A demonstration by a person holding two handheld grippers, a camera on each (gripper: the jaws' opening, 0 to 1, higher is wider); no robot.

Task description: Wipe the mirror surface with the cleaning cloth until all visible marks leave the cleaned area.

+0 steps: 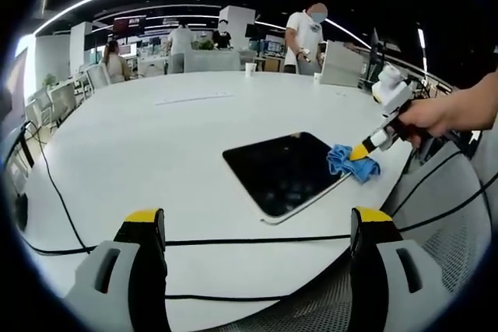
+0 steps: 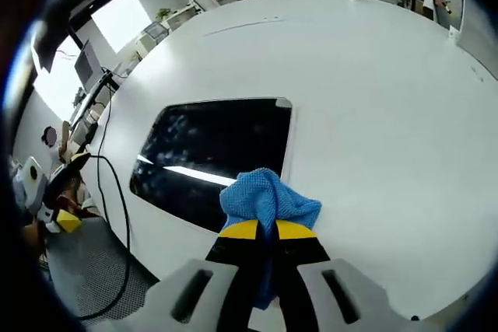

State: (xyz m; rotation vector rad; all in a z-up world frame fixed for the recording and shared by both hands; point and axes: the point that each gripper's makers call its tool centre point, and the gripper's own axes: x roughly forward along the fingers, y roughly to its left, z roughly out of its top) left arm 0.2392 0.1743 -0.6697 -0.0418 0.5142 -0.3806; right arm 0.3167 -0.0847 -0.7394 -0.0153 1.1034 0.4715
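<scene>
A dark rectangular mirror [image 1: 286, 170] [image 2: 214, 153] lies flat on the white table [image 1: 156, 138]. A blue cleaning cloth [image 1: 350, 162] [image 2: 267, 198] rests at the mirror's edge, pinched between the yellow-tipped jaws of my right gripper [image 2: 266, 229], which also comes in from the right in the left gripper view [image 1: 364, 150] with a hand behind it. My left gripper [image 1: 257, 219] stands open near the table's front edge, short of the mirror, with nothing between its jaws. Faint specks show on the mirror's glass in the right gripper view.
Black cables [image 1: 233, 240] run across the table's near edge and down its left side. A white cup [image 1: 250, 68] and a laptop [image 1: 342, 64] stand at the far edge. Several people [image 1: 305, 35] are beyond the table. A mesh chair [image 1: 459, 231] sits at right.
</scene>
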